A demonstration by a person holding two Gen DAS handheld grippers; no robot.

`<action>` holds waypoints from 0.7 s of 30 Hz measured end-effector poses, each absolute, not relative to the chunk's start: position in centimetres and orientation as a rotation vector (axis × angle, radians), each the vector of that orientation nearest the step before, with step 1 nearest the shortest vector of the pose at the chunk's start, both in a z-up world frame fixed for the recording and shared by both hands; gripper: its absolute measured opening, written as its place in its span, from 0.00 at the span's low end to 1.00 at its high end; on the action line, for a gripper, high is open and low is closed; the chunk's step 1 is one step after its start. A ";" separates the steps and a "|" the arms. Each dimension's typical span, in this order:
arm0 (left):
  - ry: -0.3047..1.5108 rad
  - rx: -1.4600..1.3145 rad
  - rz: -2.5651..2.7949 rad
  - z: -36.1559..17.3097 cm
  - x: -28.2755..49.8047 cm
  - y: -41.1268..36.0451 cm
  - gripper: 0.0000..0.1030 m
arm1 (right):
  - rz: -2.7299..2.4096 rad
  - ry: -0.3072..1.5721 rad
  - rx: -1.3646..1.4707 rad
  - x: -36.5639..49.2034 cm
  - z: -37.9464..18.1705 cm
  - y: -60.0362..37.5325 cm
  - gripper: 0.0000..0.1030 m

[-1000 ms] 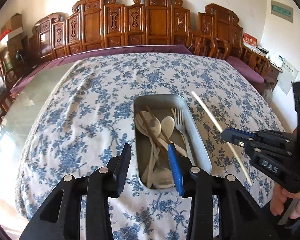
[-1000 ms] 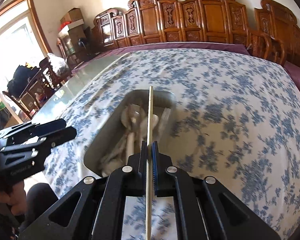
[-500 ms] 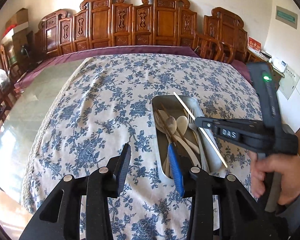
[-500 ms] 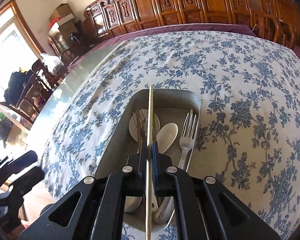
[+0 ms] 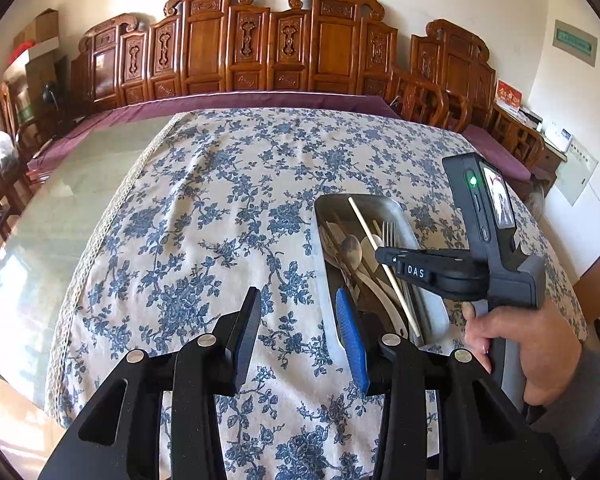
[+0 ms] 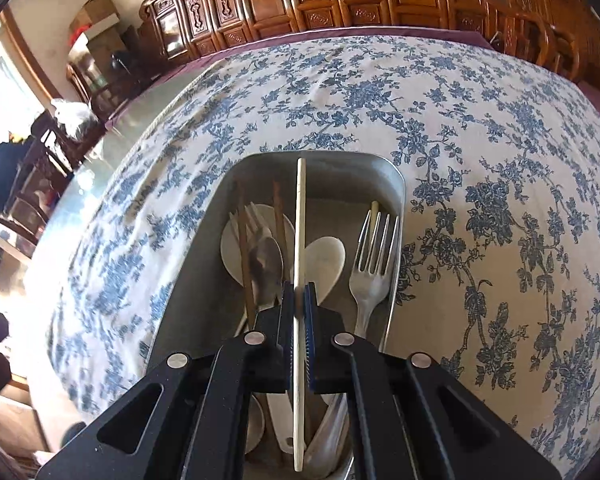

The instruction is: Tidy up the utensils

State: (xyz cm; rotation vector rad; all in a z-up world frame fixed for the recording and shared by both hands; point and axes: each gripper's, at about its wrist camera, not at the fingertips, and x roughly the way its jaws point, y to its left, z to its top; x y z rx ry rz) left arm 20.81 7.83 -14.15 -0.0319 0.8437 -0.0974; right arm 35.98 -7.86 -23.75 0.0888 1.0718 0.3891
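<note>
Black right gripper (image 5: 384, 258) marked "DAS", green light, grey sleeve.

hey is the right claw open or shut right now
Shut. The right claw has both pads pressed against the pale chopstick, over the metal tray.

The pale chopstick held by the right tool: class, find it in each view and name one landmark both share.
Left wrist: pale chopstick right of centre, slanting over the metal tray.
Right wrist: centre, running vertically, clamped in the right tool.
Shared landmark: the fork.
</note>
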 end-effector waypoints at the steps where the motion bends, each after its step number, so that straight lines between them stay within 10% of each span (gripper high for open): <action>1: 0.845 -0.033 -0.098 -14.2 20.8 7.8 0.36 | 0.391 1.068 0.079 35.9 -23.8 -7.8 0.06; 12: 0.823 -0.028 -0.100 -13.2 19.5 7.1 0.42 | 0.409 0.972 0.016 32.5 -20.7 -10.0 0.06; 17: 0.796 -0.016 -0.106 -12.0 18.2 6.2 0.50 | 0.395 0.873 -0.026 28.7 -17.7 -12.3 0.18; 21: 0.775 -0.002 -0.098 -11.1 17.0 5.2 0.75 | 0.372 0.803 -0.058 25.1 -15.3 -14.5 0.41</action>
